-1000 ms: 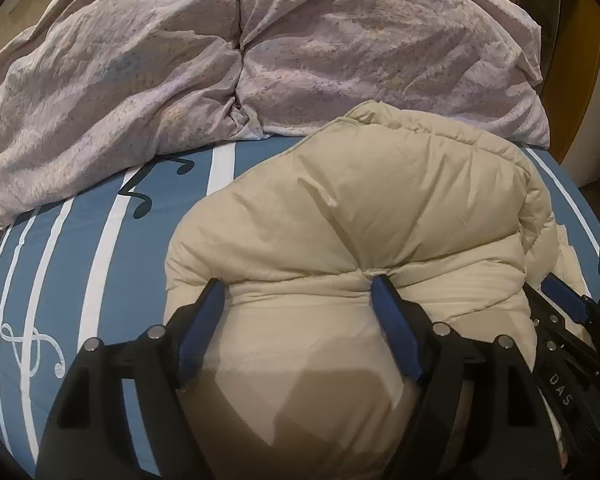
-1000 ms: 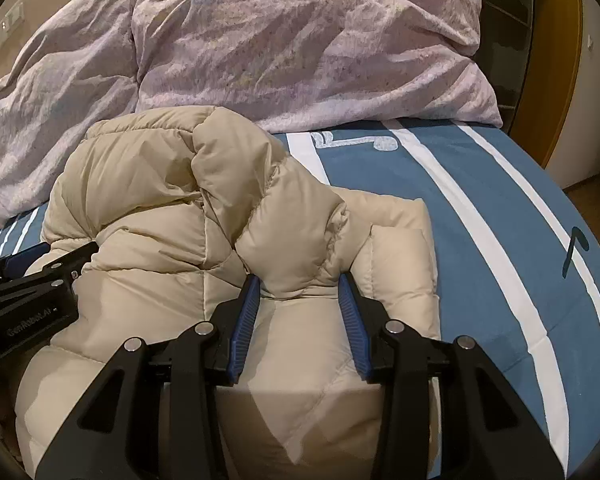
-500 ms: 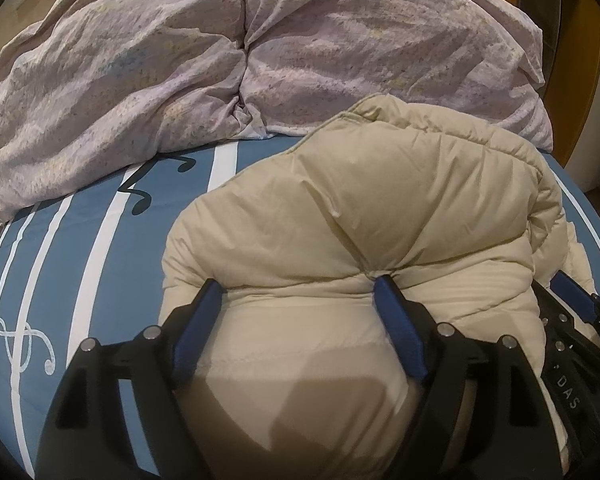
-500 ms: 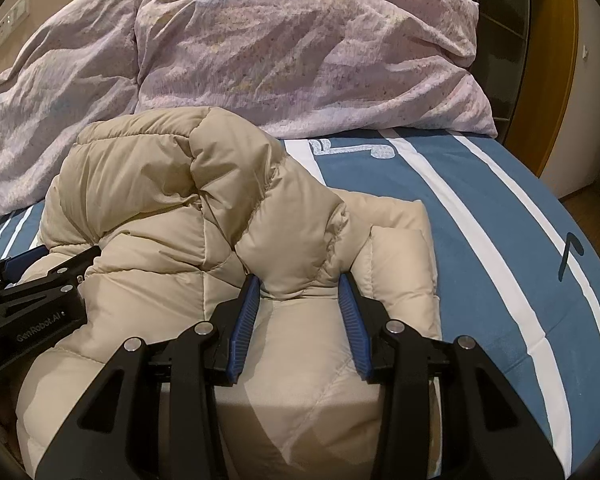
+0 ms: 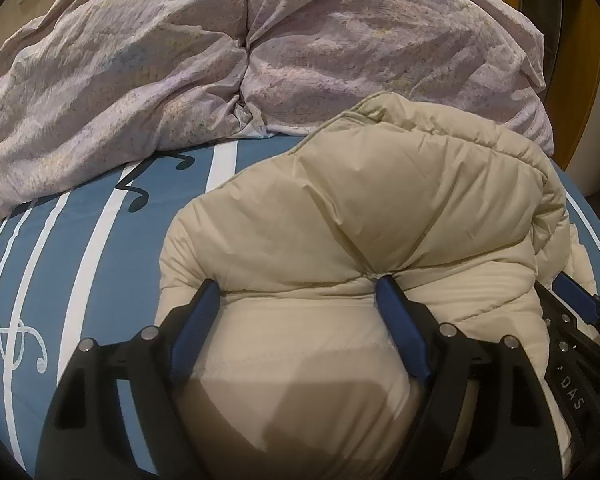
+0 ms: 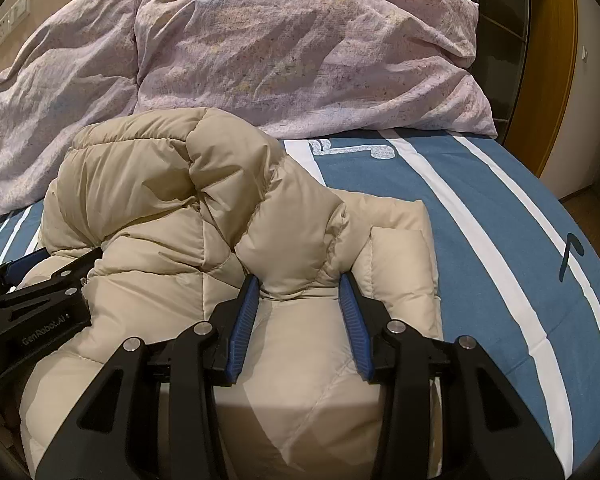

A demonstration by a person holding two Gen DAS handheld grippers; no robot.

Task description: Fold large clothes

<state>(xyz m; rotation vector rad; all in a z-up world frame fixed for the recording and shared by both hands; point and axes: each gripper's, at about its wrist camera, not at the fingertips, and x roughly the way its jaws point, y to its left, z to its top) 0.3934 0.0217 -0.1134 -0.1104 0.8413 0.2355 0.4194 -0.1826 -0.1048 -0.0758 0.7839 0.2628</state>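
Observation:
A beige puffer jacket (image 5: 360,216) lies bunched on a blue striped bed; it also shows in the right wrist view (image 6: 172,200). My left gripper (image 5: 298,286) is closed on a thick fold of the jacket, its blue pads wide apart around the padding. My right gripper (image 6: 298,280) pinches another fold near the jacket's right side. Both lift the fabric so it humps forward over the lower layer (image 6: 400,248). The right gripper shows at the left view's right edge (image 5: 572,320); the left gripper shows at the right view's left edge (image 6: 32,300).
Two lilac crumpled pillows (image 5: 180,72) (image 6: 300,48) lie at the head of the bed. The blue sheet with white stripes (image 6: 500,216) extends right and left (image 5: 60,264). A wooden door frame (image 6: 548,60) stands at the right.
Both grippers moved slightly forward toward the pillows with the jacket folds held; the humped fabric rolled a little further forward.

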